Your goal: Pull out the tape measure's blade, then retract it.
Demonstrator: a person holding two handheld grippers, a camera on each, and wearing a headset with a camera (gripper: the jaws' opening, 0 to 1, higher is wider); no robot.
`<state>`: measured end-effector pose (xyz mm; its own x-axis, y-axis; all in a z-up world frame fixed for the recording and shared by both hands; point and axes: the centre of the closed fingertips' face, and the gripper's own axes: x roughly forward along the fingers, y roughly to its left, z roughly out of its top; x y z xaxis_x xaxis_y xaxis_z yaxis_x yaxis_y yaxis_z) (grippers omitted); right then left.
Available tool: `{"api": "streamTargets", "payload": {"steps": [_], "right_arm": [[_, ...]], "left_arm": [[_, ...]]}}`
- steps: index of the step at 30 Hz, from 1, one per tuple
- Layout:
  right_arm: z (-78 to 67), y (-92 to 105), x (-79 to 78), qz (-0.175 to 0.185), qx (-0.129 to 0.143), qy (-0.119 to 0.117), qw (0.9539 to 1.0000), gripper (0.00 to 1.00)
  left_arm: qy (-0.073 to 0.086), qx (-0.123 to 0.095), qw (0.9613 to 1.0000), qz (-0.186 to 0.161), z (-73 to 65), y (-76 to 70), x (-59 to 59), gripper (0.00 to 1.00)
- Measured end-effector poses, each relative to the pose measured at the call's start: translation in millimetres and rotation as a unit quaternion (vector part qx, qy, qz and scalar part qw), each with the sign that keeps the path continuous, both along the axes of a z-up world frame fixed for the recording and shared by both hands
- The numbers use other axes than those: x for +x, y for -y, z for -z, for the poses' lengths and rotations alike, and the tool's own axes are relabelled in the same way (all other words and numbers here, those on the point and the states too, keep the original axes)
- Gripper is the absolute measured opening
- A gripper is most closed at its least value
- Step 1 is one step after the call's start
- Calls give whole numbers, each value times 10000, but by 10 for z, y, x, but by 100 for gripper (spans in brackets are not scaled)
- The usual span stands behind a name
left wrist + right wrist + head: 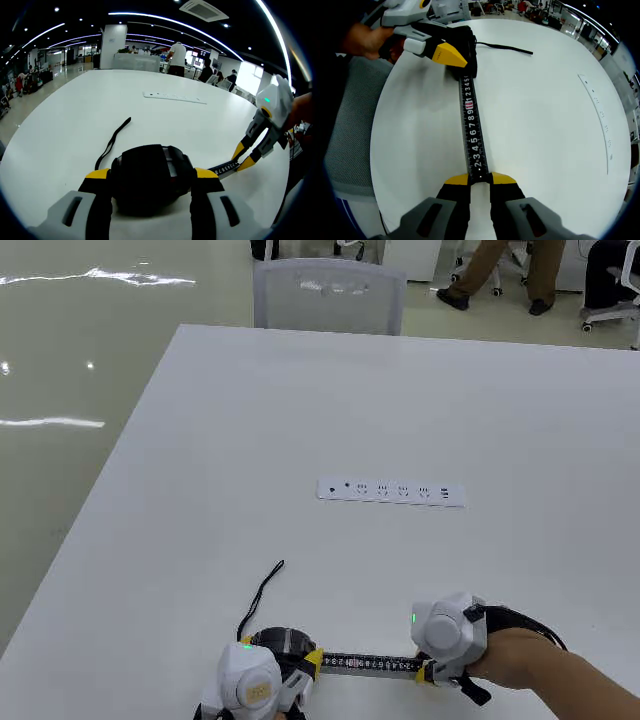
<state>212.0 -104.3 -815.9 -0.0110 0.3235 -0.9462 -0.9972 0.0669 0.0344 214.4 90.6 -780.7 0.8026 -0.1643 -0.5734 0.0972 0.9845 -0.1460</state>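
The black tape measure case [150, 177] rests on the white table, clamped between the yellow-tipped jaws of my left gripper [151, 175]. The case [283, 644] lies near the table's front edge, its black wrist strap [262, 592] trailing away. The numbered blade [472, 132] runs out of the case [461, 47] to my right gripper [480, 178], which is shut on the blade's end. In the head view the blade [368, 663] stretches between my left gripper [290, 675] and my right gripper [428, 672]. The right gripper [244, 159] also enters the left gripper view.
A white power strip [391, 491] lies flat mid-table, beyond the grippers. A grey mesh chair [329, 295] stands at the table's far edge. People sit on office chairs at the far right. The table's left edge drops to a glossy floor.
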Motion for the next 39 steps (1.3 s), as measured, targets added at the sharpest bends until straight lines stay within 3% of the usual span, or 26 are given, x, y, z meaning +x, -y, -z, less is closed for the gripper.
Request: {"api": "streamTargets", "payload": {"steps": [39], "right_arm": [[-11, -183, -14, 6, 119, -1, 9999, 14]], "left_arm": [[-1, -17, 10000, 40, -2, 3, -14, 59]]}}
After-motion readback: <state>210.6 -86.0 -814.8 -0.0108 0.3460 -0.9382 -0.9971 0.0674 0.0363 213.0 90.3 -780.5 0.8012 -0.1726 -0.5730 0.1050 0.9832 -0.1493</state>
